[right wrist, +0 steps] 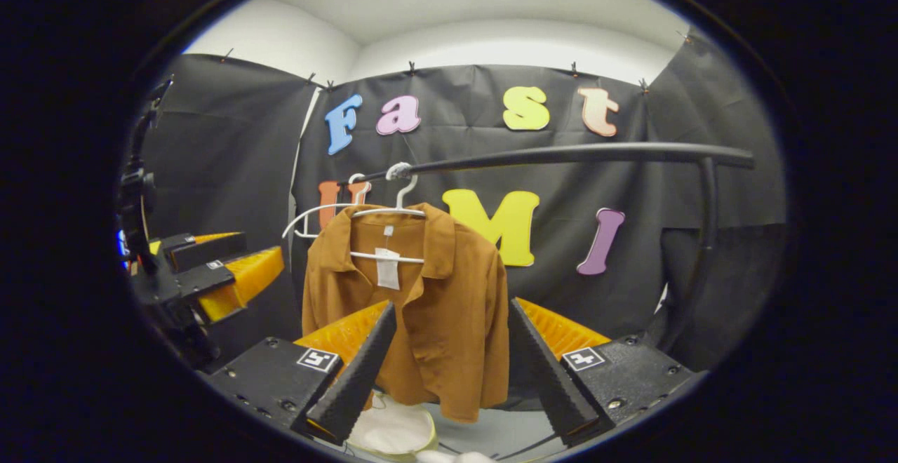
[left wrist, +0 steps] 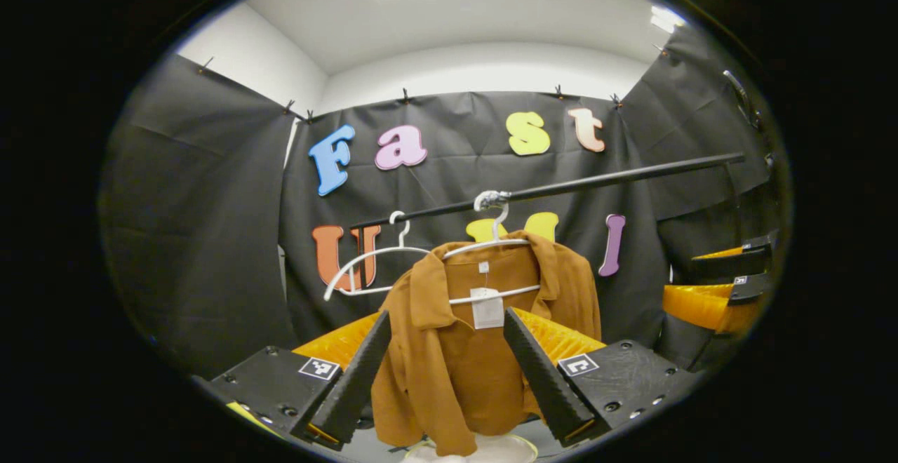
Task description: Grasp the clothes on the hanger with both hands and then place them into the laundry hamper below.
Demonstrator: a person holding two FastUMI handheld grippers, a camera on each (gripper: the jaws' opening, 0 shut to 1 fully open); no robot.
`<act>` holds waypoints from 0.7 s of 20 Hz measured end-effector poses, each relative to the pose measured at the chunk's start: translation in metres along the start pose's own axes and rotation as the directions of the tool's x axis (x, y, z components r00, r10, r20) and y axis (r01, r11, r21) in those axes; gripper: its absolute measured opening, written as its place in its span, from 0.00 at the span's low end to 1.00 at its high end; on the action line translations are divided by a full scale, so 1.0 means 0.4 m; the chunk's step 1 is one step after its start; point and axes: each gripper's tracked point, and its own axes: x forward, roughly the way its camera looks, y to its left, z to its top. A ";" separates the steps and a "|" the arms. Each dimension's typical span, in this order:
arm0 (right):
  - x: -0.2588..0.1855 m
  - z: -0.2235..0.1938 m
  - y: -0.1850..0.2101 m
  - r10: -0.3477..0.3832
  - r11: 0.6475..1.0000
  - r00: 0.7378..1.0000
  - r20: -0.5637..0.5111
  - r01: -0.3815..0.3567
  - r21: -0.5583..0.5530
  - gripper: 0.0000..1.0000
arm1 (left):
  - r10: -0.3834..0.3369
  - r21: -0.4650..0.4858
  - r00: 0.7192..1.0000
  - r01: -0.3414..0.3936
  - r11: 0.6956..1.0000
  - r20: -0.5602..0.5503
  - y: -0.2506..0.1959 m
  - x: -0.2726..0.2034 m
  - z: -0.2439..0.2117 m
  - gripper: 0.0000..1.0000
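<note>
1. Two grippers are held with fingers spread apart: the left gripper (left wrist: 445,368) and the right gripper (right wrist: 449,365); nothing is clamped.
2. A brown shirt (left wrist: 484,337) is hung on a white hanger (left wrist: 491,242) from a black rail (left wrist: 596,182), far beyond both grippers.
3. An empty white hanger (left wrist: 365,259) is seen left of the shirt.
4. A white hamper (right wrist: 393,431) is seen below the shirt.

Shirt (left wrist: 484,337) on hanger (left wrist: 491,245), hooked over rail (left wrist: 596,182). Second hanger (left wrist: 372,259) just left on same rail (bare). Left gripper (left wrist: 445,372) before shirt, fingers either side, apart from it. Right gripper (right wrist: 449,372) likewise, rightward of left one. Hamper (right wrist: 393,431) below shirt.
</note>
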 end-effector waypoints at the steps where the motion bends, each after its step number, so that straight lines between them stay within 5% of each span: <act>1: 0.035 -0.007 -0.005 0.009 1.000 1.000 -0.004 -0.009 0.004 1.00 | 0.003 -0.015 1.000 -0.003 1.000 -0.014 -0.008 0.044 -0.021 0.98; 7: 0.214 -0.055 -0.024 0.055 0.998 0.998 -0.003 -0.055 -0.009 1.00 | 0.071 -0.090 0.992 -0.081 0.993 -0.106 0.002 0.281 -0.133 0.96; 11: 0.338 -0.082 -0.006 0.089 0.996 0.996 -0.022 -0.089 0.014 1.00 | 0.091 -0.118 0.987 -0.107 0.987 -0.132 0.008 0.358 -0.156 1.00; 12: 0.365 -0.082 0.003 0.096 0.995 0.995 -0.024 -0.096 0.023 1.00 | 0.103 -0.104 0.985 -0.119 0.987 -0.142 0.016 0.373 -0.168 0.91; 14: 0.420 -0.084 0.034 0.111 0.993 0.994 -0.026 -0.109 0.046 1.00 | 0.118 -0.088 0.979 -0.134 0.987 -0.166 0.022 0.390 -0.202 0.96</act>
